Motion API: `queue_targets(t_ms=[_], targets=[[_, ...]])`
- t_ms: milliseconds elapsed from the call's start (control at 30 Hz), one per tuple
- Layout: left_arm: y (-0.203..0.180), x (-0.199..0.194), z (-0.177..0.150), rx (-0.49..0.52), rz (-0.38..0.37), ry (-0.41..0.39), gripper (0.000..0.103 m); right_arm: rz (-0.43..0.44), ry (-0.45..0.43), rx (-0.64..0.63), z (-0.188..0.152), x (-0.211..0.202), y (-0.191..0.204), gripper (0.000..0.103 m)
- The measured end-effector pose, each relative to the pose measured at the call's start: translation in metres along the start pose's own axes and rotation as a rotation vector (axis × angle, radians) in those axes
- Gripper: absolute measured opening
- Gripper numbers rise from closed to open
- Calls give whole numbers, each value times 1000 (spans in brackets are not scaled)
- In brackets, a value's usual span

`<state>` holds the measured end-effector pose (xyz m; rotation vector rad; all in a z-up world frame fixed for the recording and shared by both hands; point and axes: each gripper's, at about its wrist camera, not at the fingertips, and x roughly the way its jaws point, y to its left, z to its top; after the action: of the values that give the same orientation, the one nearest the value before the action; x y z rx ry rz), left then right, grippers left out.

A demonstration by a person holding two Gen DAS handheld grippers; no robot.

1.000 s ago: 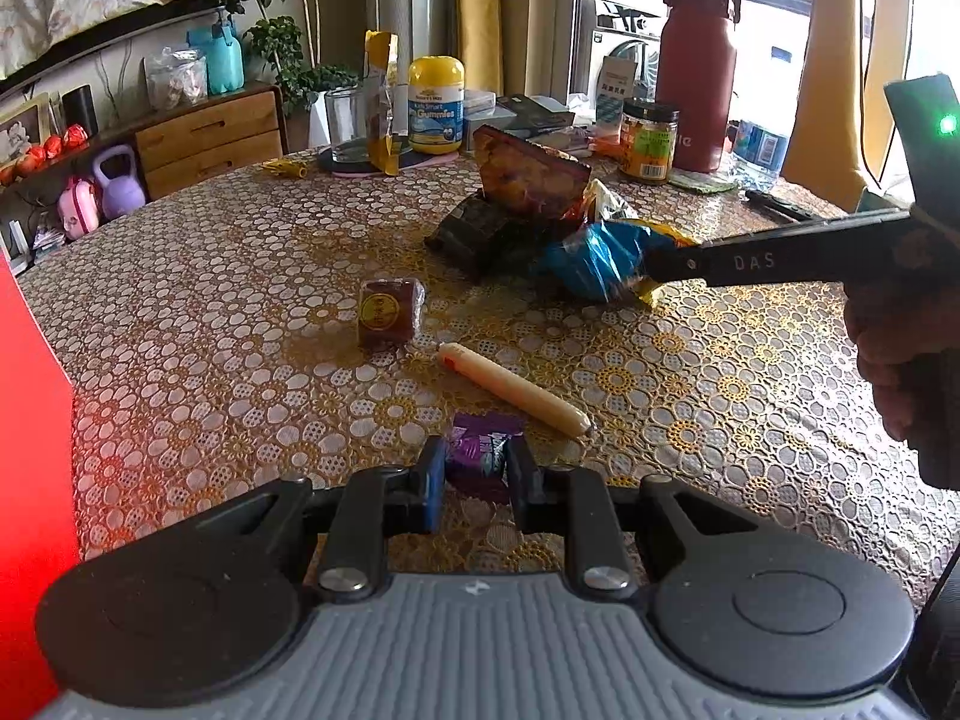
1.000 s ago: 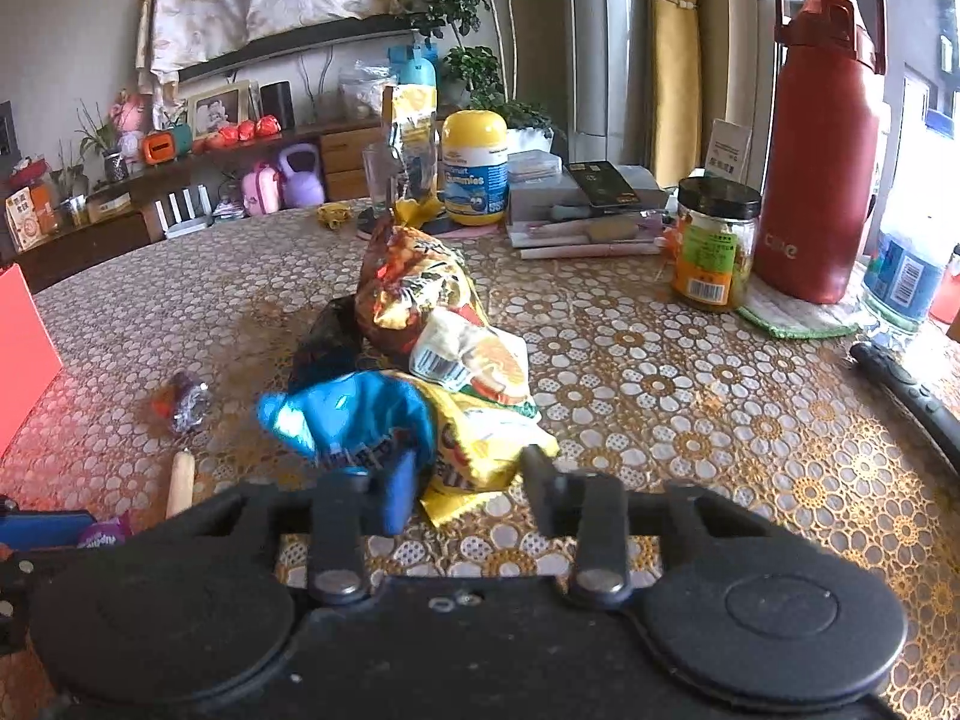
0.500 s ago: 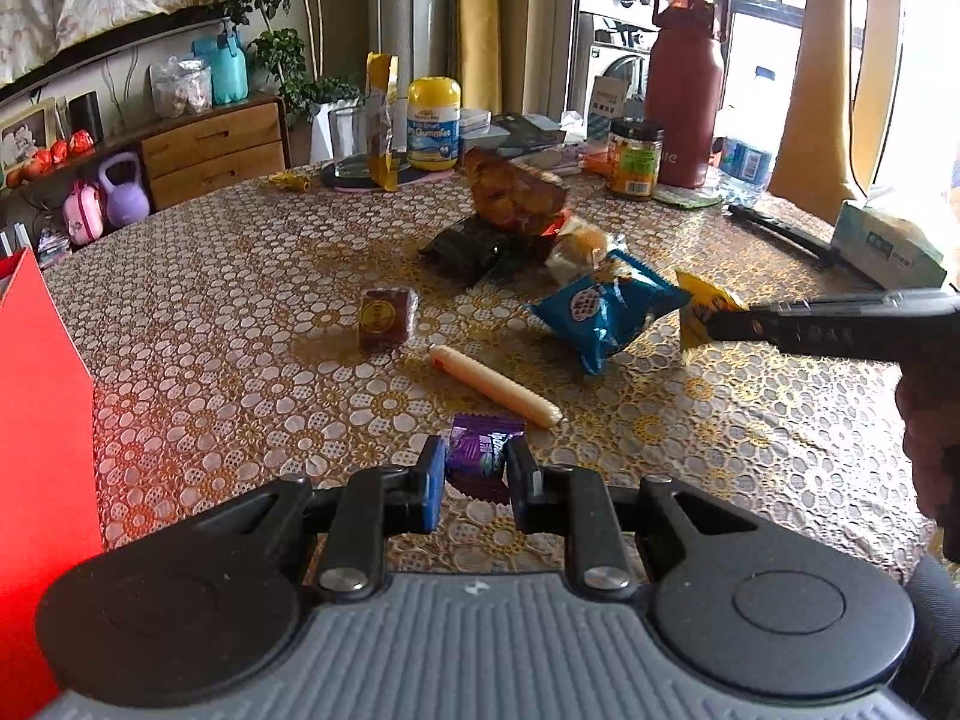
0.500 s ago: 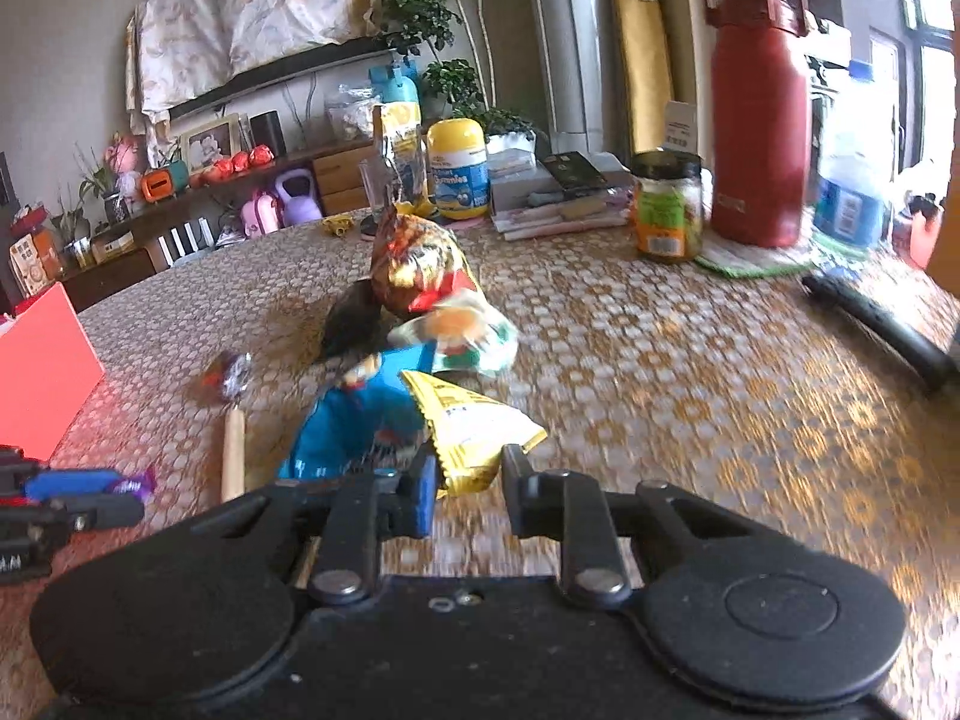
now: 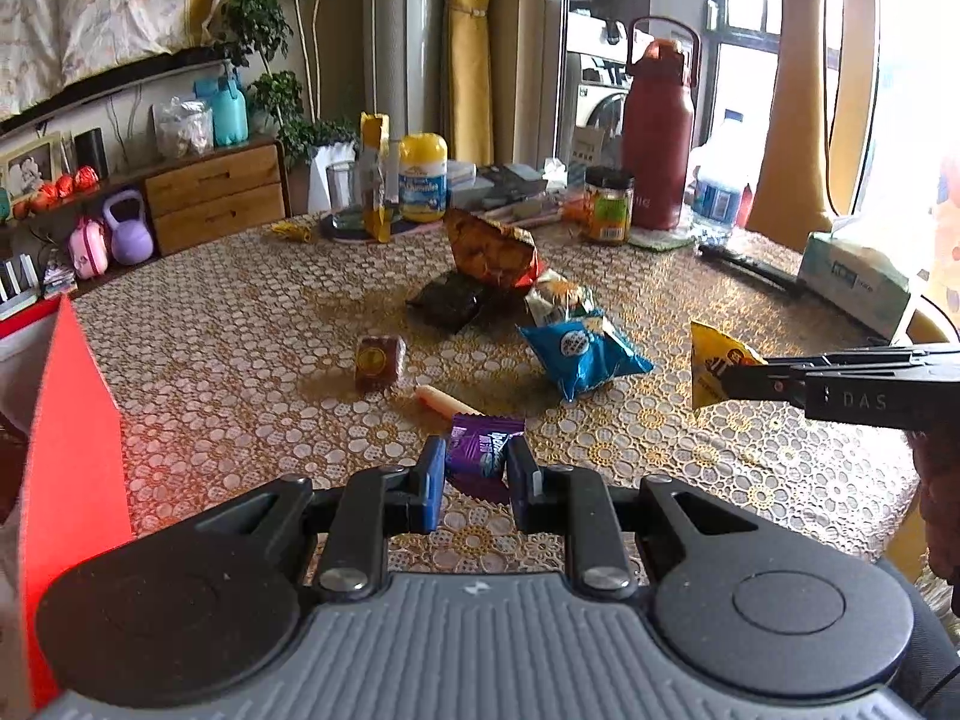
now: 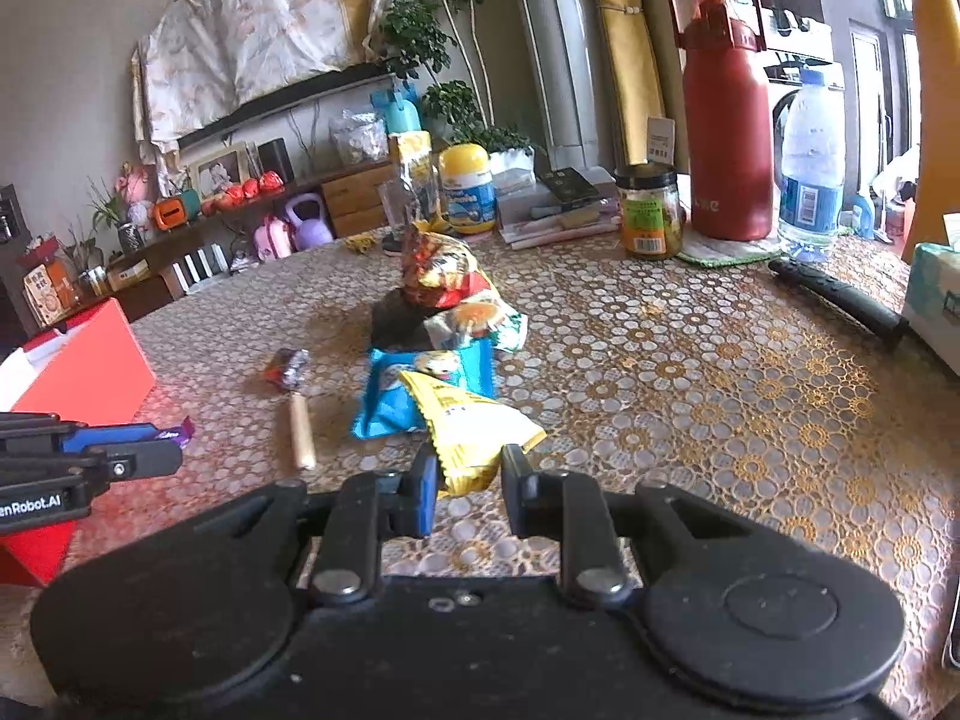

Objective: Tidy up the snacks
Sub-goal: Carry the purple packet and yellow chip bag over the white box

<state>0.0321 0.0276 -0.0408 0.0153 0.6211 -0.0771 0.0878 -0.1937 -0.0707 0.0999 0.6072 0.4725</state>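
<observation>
The left gripper [image 5: 477, 468] has its jaws closed on a purple snack wrapper [image 5: 483, 450], which stands up between them, lifted clear of the bench [image 5: 240, 324]. The right gripper [image 6: 465, 474] has its jaws clamped on the lower end of a yellow snack packet [image 6: 468, 426]; the packet juts forward and upward from them, off the bench.

Just beyond the left jaws a pale sausage stick [image 5: 444, 403] lies on the bench, with a small dark red wrapped cube [image 5: 378, 362] a little farther ahead and to their left. Ahead and to the right of those jaws a blue snack bag [image 5: 582, 354] lies flat. Past it sit a green-and-white packet [image 5: 558, 297], a black pouch [image 5: 447, 300] and an upright orange-red crisp bag [image 5: 489, 249], all bunched together. A red box [image 5: 69, 450] stands close on the left of the left jaws.

From the right wrist view, the blue bag shows directly behind the yellow packet, and the left gripper with its purple wrapper appears well off to the left of the right jaws.
</observation>
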Motion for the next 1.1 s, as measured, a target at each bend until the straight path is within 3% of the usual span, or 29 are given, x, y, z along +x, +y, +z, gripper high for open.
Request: queue_targets(t_ms=[367, 767, 1100], targets=[[12, -44, 2, -24, 36, -74, 21, 77, -70, -42, 12, -30, 37, 21], [40, -81, 2, -79, 133, -124, 21, 179, -107, -114, 26, -44, 87, 21], [83, -118, -1, -136, 246, -173, 21, 325, -119, -222, 41, -42, 155, 21]])
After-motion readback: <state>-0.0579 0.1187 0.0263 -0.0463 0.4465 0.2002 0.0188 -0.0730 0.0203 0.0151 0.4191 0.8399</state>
